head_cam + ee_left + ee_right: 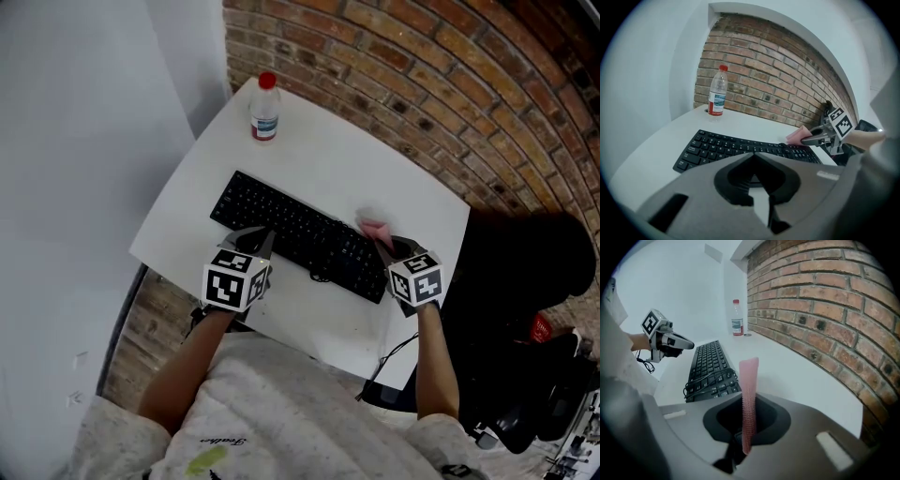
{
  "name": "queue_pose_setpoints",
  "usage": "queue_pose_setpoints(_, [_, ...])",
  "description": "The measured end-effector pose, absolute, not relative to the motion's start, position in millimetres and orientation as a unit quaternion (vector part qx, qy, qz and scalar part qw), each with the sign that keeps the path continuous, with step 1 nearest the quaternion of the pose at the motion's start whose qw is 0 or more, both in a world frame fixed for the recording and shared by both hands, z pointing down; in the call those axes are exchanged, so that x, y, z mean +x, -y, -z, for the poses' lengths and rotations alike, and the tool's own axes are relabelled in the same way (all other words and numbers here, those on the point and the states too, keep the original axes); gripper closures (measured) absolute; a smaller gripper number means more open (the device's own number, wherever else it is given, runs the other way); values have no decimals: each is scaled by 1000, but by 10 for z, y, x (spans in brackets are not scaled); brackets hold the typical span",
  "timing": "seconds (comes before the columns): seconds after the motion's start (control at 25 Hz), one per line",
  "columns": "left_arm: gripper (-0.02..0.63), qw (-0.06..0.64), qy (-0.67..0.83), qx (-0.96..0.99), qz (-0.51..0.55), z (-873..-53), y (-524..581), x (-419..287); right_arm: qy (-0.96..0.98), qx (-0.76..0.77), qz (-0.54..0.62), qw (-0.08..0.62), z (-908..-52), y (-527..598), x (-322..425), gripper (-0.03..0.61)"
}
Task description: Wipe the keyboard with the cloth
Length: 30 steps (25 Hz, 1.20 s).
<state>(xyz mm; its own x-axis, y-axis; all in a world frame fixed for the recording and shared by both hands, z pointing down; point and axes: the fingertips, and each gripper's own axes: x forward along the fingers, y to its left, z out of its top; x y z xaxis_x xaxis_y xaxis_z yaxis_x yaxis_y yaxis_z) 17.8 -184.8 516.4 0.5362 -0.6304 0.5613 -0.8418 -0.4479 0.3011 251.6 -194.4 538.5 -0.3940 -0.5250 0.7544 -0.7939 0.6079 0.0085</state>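
A black keyboard (300,234) lies diagonally on the white table (328,159). My left gripper (264,240) is shut with nothing in it, its tips over the keyboard's near edge toward the left end. In the left gripper view the left gripper (753,155) has its jaws meeting above the keyboard (722,145). My right gripper (382,242) is shut on a pink cloth (375,228) at the keyboard's right end. The cloth (749,380) stands upright from the right gripper (749,399), just right of the keyboard (710,364).
A clear water bottle with a red cap (265,108) stands at the table's far corner by the brick wall (450,84). A coiled black cable (710,383) lies at the keyboard's right end. Dark objects (525,281) sit on the floor to the right.
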Motion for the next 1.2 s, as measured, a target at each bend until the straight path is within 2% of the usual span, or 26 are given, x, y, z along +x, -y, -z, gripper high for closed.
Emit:
queue_pose_setpoints(0.36, [617,289,444,828,-183,-5178,1933,-35,816,402,-212,358,-5376,2073,2191,555])
queue_pose_setpoints(1.2, [617,302,458,820,-164,-5200,2090,-666,822,370,-184,391,-5340,2355,1438,555])
